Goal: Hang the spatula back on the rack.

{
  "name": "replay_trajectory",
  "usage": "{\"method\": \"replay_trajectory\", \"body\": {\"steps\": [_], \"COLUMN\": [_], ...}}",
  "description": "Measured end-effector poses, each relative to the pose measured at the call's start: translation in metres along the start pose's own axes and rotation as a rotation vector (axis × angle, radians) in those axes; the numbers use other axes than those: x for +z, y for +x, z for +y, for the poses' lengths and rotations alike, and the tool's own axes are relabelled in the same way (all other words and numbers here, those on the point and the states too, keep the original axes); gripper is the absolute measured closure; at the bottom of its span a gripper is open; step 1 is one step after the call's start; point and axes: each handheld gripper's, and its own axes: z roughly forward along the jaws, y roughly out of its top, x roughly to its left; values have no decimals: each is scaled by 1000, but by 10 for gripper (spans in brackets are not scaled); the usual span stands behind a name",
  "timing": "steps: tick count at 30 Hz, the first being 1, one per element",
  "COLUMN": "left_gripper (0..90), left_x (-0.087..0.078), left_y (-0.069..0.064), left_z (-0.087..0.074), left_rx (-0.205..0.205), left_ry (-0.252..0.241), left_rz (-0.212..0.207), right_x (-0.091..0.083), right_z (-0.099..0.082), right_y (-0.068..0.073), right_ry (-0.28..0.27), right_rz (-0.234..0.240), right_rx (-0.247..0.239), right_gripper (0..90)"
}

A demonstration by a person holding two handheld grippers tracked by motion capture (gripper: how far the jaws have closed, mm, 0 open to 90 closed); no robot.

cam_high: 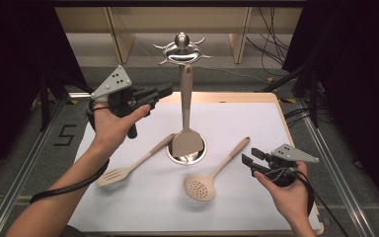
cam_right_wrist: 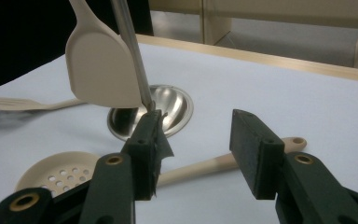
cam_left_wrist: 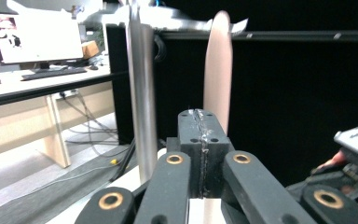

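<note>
Reaching lower right of frame, right tool, jaws apart, nears skimmer handle; should straddle it squarely before squeezing. Left tool pressed together, empty, upper left.

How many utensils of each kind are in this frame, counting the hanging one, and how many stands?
Solid turner, hanging on the stand: 1
Slotted turner, lying on the table: 1
Skimmer spoon with holes, lying on the table: 1
Metal stand: 1
Total: 4
</note>
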Motion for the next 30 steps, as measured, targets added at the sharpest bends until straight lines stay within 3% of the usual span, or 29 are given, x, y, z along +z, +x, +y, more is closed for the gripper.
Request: {"method": "replay_trajectory", "body": {"steps": [1, 2, 3, 6, 7, 11, 13, 15, 17, 18, 21, 30], "left_gripper": [896, 896, 896, 896, 896, 896, 897, 897, 897, 897, 897, 898], "left_x": [0, 1, 2, 4, 5, 5, 6, 5, 4, 3, 2, 4], "left_y": [0, 0, 0, -1, -2, -4, -3, -2, 1, 3, 9, 18], "left_z": [3, 7, 9, 17, 19, 25, 27, 28, 30, 31, 31, 31], "left_rx": [-10, -14, -13, -15, -13, -3, 3, 0, -5, -7, -47, -21], "left_ry": [-9, -19, -25, -47, -52, -69, -75, -80, -87, -91, -102, -106], "left_rz": [-5, 0, 4, 11, 13, 22, 34, 38, 43, 46, 34, 106], "right_x": [-1, -1, -2, -2, -3, -2, -1, -1, -1, 0, 2, 1], "right_z": [0, 1, 0, -3, -3, -4, -5, -5, -5, -5, -4, -4], "right_y": [0, -3, -3, -3, -1, -4, 0, 1, 1, -1, -2, -1], "right_ry": [-2, -3, -11, -20, -1, -4, 8, 12, 21, 13, -3, 21], "right_rz": [6, -8, -20, -12, -4, -15, 2, 1, -2, -6, 0, 2], "right_rx": [6, -36, -41, -33, -3, -51, -3, 5, 1, -24, -40, -21], "right_gripper": [549, 549, 549, 550, 550, 551, 551, 551, 552, 551, 551, 551]}}
